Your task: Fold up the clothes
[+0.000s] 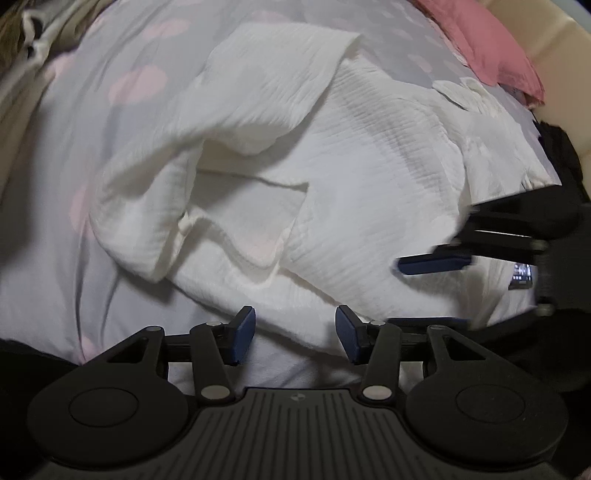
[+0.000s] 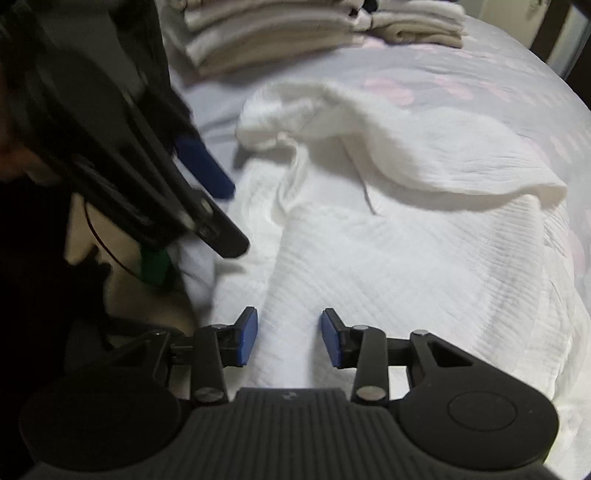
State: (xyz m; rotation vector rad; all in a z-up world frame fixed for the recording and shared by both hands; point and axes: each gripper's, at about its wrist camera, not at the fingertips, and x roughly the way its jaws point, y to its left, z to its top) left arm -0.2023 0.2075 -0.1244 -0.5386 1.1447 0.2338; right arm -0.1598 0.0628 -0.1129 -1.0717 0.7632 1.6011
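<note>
A white crinkled garment lies spread on the bed, one sleeve folded back across its upper left. My left gripper hovers open at the garment's near hem, nothing between its blue pads. From the right edge of the left wrist view my right gripper reaches in over the cloth, open, blurred by motion. In the right wrist view the same garment fills the middle, and my right gripper stands open just above it. The left gripper's blue fingers show there at upper left, above the garment's edge.
The bedsheet is grey with pink blotches. A pink pillow lies at the far right of the bed. Stacks of folded pale clothes sit at the far end of the bed. A green object shows beside the bed edge.
</note>
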